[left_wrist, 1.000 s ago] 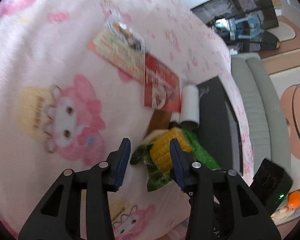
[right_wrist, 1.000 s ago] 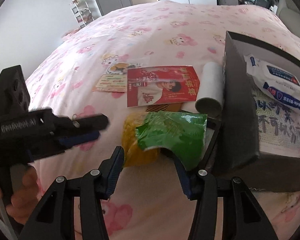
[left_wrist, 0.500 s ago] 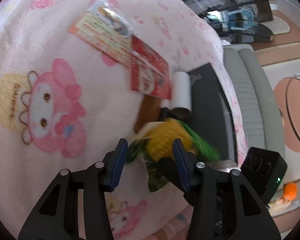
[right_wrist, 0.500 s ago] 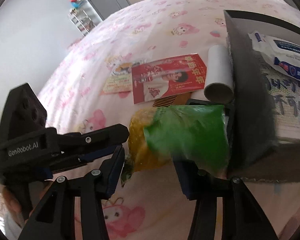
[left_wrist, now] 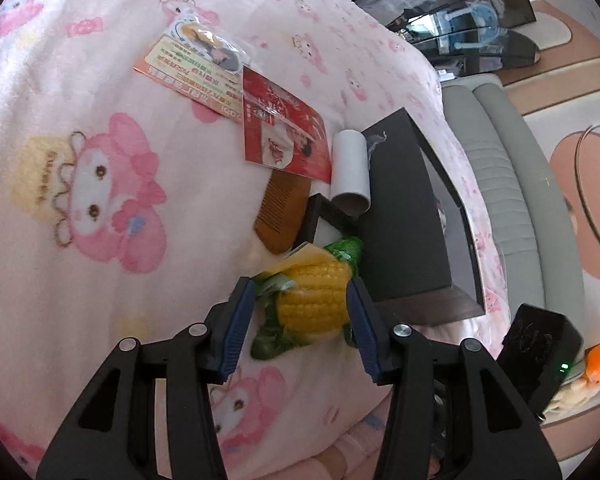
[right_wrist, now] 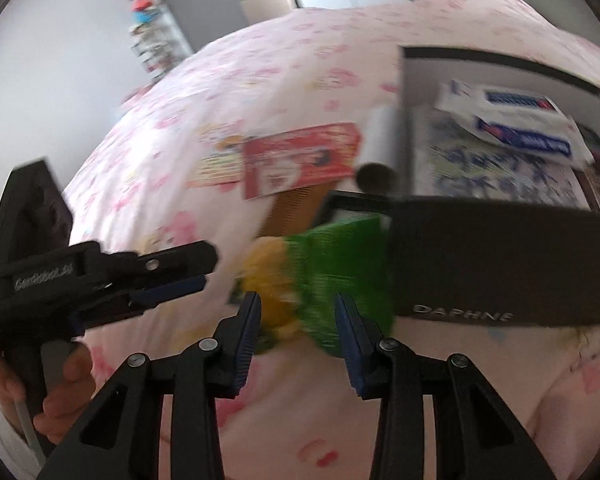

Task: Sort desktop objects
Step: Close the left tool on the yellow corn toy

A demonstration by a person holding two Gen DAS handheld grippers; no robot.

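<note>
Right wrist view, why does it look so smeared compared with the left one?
Right wrist view: motion blur streaks the corn packet and black box. Left wrist view: sharp, the corn packet kernels crisp, only fisheye bending at the edges.

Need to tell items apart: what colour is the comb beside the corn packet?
Brown comb, clearest in the left wrist view.

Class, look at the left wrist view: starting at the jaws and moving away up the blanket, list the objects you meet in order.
Corn packet → wooden comb → red card → green-and-orange card.
</note>
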